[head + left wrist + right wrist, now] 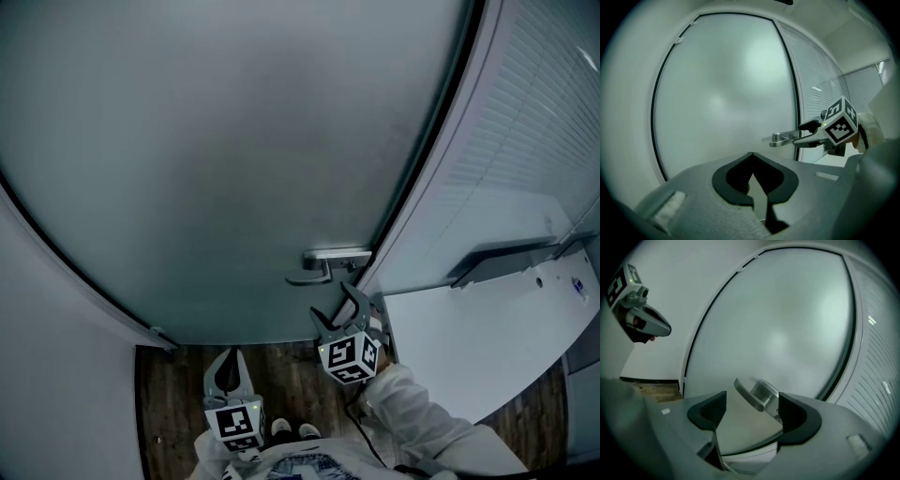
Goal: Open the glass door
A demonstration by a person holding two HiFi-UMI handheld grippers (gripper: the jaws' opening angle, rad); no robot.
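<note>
A frosted glass door (234,141) fills the head view, with a black-edged frame around it. Its metal lever handle (314,274) sits low at the door's right edge. My right gripper (336,305) is just below the handle and open. In the right gripper view the handle (752,394) lies ahead of the wide-spread jaws, between them, and the pads do not touch it. My left gripper (230,361) hangs lower left, shut and holding nothing, pointing at the door (726,93). The left gripper view shows the right gripper (805,133) at the handle (780,138).
Right of the door stands a glazed wall with blinds (525,141), and below it a white panel (469,337) juts out beside my right arm. Dark wooden floor (291,375) and the person's shoes (295,431) lie below. A white wall (56,375) borders the left.
</note>
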